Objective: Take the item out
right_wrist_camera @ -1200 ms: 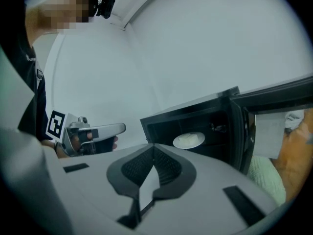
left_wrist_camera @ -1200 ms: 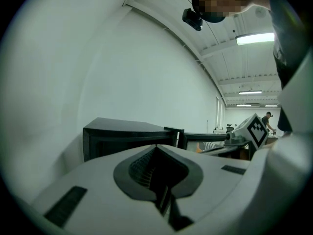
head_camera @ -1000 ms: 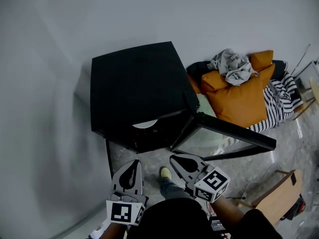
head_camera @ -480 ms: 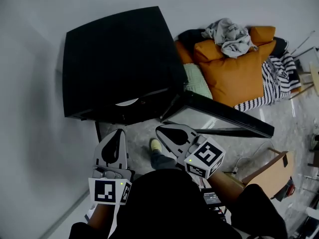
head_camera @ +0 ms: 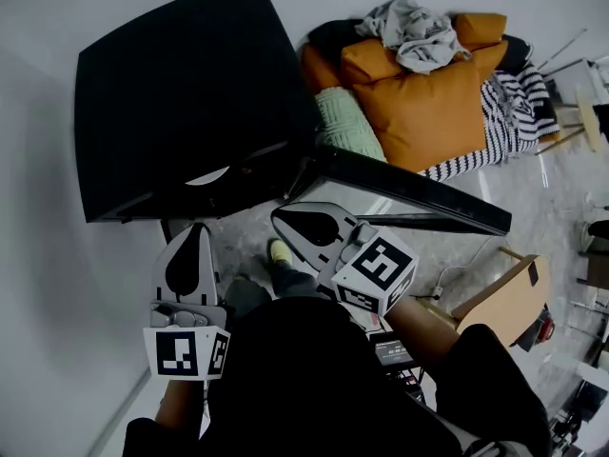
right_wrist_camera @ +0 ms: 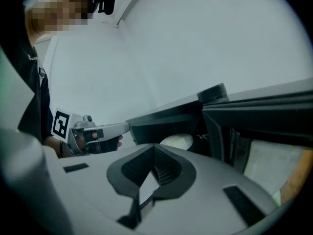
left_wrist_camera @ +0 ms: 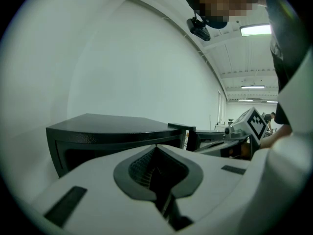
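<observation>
A black cabinet (head_camera: 181, 93) stands against the wall with its glass door (head_camera: 409, 193) swung open to the right. Just inside the opening lies a pale, round, plate-like item (head_camera: 207, 176), also seen in the right gripper view (right_wrist_camera: 177, 141). My left gripper (head_camera: 197, 228) is shut and empty, a short way in front of the opening. My right gripper (head_camera: 278, 215) is also shut and empty, near the door's hinge side. In the left gripper view the cabinet (left_wrist_camera: 112, 129) lies ahead of the shut left gripper (left_wrist_camera: 155, 147).
Orange cushions (head_camera: 428, 103) with a grey cloth (head_camera: 409, 31), a green cushion (head_camera: 343, 122) and striped fabric (head_camera: 504, 122) lie right of the cabinet. A wooden seat (head_camera: 504, 298) stands at the right. A yellow-green shoe (head_camera: 279, 251) rests on the floor between the grippers.
The cabinet and cushions have slid up and left in the head view. Both grippers sit lower and further left in that view, still shut and empty.
</observation>
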Demonstrator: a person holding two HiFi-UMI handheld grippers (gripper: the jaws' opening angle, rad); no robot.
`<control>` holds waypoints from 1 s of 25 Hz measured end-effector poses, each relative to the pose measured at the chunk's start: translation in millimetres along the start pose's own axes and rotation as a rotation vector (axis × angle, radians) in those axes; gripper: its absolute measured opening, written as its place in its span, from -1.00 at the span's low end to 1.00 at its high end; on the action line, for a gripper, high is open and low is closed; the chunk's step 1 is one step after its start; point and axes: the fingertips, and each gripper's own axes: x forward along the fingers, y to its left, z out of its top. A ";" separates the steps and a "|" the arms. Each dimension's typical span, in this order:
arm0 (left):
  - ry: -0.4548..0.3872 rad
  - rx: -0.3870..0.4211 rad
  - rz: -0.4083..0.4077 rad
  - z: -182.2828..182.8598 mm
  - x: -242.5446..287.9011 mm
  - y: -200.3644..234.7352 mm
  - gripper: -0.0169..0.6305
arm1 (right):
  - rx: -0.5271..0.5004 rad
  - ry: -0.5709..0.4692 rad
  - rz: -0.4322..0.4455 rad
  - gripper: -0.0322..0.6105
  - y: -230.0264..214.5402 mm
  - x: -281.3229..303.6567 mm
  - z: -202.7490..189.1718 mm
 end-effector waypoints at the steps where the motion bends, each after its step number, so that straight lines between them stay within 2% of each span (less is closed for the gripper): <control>1: 0.001 0.001 -0.004 -0.5 0.2 0.0 -0.92 | 0.005 0.001 -0.006 -0.89 -0.5 0.5 -1.7; 6: 0.002 -0.001 -0.018 -6.7 -6.1 6.4 -0.92 | 0.056 -0.008 -0.031 -0.89 5.7 8.0 -12.7; 11: -0.004 0.003 -0.030 -5.5 -20.8 26.4 -0.92 | 0.114 0.001 -0.128 -0.89 8.6 33.4 -28.1; 14: -0.008 0.012 -0.023 -5.0 -31.5 44.5 -0.92 | 0.220 0.007 -0.173 -0.89 -2.3 60.1 -44.0; 16: -0.006 0.018 -0.015 -7.1 -39.9 54.6 -0.92 | 0.316 0.013 -0.183 -0.74 -10.9 79.2 -56.1; 20: -0.007 0.028 0.008 -8.2 -55.4 75.4 -0.92 | 0.510 -0.011 -0.216 -0.66 -32.4 113.0 -71.2; 25: -0.009 0.040 0.035 -8.3 -69.2 94.2 -0.92 | 0.573 -0.022 -0.236 -0.64 -48.5 141.6 -73.1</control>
